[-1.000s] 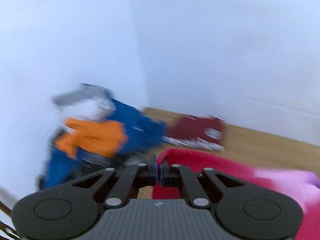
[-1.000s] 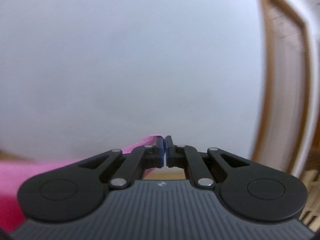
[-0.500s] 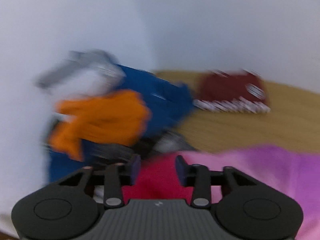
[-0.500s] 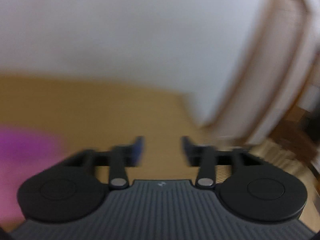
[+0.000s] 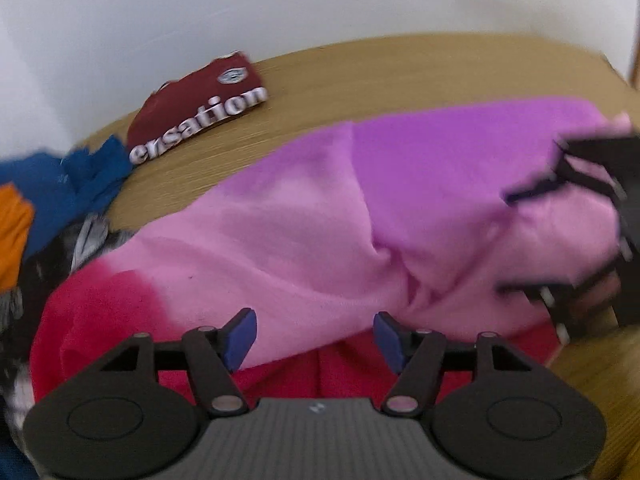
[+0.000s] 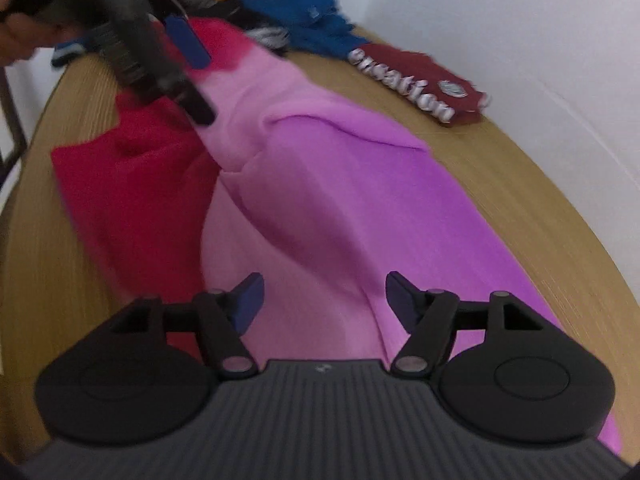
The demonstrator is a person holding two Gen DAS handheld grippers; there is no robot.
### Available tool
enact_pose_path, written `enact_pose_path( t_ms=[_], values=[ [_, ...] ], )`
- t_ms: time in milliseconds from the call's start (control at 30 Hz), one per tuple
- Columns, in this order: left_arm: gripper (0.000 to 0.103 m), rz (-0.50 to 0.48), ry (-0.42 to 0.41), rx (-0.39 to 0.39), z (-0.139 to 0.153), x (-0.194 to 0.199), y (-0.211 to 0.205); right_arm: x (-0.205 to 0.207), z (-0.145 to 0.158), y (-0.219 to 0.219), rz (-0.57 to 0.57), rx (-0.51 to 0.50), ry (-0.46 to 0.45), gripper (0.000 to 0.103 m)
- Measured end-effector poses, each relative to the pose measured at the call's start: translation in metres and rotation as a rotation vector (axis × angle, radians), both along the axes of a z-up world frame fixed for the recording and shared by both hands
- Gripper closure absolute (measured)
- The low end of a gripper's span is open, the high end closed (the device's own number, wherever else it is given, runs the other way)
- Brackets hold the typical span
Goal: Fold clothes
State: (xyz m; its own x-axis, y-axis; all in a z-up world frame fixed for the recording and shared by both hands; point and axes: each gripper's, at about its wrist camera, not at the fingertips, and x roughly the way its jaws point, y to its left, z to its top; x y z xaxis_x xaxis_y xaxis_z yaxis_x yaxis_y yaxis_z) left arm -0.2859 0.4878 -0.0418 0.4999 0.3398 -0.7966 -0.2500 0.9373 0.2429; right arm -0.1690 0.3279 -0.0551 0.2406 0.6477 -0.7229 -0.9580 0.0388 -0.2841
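Lying across the light wooden tabletop (image 6: 516,168) is a soft fleece garment that fades from red through pink to purple (image 5: 360,208). Its long axis runs from the red end, near the heap of blue, orange and grey clothes (image 5: 48,200), to the purple end at the table's other side. Motion blur softens both views, so its exact cut and its sleeves are hard to make out, and its near edge is hidden behind each tool's black body. The left gripper (image 5: 314,338) hovers over the red-to-pink part with its blue-padded tongs spread apart, gripping nothing. The right gripper (image 6: 324,300) stands over the purple part, its tongs equally wide and empty. Beyond the garment, well apart, a folded maroon shirt with white lettering (image 5: 200,104) rests near the white wall (image 5: 320,8).
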Motion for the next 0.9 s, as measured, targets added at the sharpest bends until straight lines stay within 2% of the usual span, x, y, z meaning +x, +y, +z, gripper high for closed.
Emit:
enact_pose_path(
  t_ms=[100, 167, 233, 300, 367, 433, 567, 633, 667, 767, 800, 833, 867, 900],
  values=[
    [0.036, -0.021, -0.015, 0.001, -0.011, 0.007, -0.003, 0.009, -0.004, 0.018, -0.012, -0.019, 0.038, 0.034],
    [0.043, -0.034, -0.025, -0.005, -0.02, 0.017, 0.001, 0.014, -0.005, 0.026, -0.041, -0.01, 0.094, 0.035],
    [0.098, -0.043, 0.004, -0.022, -0.03, 0.029, 0.001, 0.017, -0.007, 0.031, -0.075, 0.008, 0.165, 0.044],
    [0.098, -0.003, -0.004, -0.031, -0.031, 0.034, 0.005, 0.017, -0.008, 0.029, -0.119, 0.029, 0.236, 0.099],
    [0.098, 0.072, -0.049, -0.014, -0.016, 0.031, 0.012, 0.014, -0.007, 0.03, -0.194, 0.087, 0.236, 0.097],
    [0.102, 0.19, -0.124, 0.009, 0.016, 0.019, 0.026, 0.023, 0.01, 0.012, -0.287, 0.165, 0.2, 0.098],
    [0.102, 0.467, -0.284, 0.045, 0.089, -0.018, 0.078, 0.054, 0.051, -0.038, -0.506, 0.3, 0.153, 0.098],
    [0.101, 0.479, -0.305, 0.02, 0.106, -0.029, 0.098, 0.07, 0.072, -0.063, -0.616, 0.368, 0.128, 0.098],
    [0.101, 0.45, -0.312, 0.007, 0.11, -0.032, 0.099, 0.077, 0.082, -0.075, -0.67, 0.402, 0.115, 0.098],
    [0.086, 0.253, -0.299, -0.038, 0.112, -0.013, 0.073, 0.085, 0.106, -0.108, -0.697, 0.449, 0.131, 0.098],
    [0.075, 0.175, -0.287, -0.05, 0.106, -0.001, 0.053, 0.084, 0.107, -0.114, -0.698, 0.45, 0.136, 0.098],
    [0.055, 0.104, -0.273, -0.074, 0.098, 0.014, 0.032, 0.081, 0.105, -0.116, -0.698, 0.444, 0.138, 0.097],
    [0.049, 0.042, -0.258, -0.102, 0.089, 0.028, 0.01, 0.078, 0.102, -0.118, -0.699, 0.438, 0.141, 0.097],
    [0.047, -0.022, -0.242, -0.144, 0.079, 0.043, -0.01, 0.075, 0.1, -0.119, -0.699, 0.432, 0.144, 0.097]
  ],
)
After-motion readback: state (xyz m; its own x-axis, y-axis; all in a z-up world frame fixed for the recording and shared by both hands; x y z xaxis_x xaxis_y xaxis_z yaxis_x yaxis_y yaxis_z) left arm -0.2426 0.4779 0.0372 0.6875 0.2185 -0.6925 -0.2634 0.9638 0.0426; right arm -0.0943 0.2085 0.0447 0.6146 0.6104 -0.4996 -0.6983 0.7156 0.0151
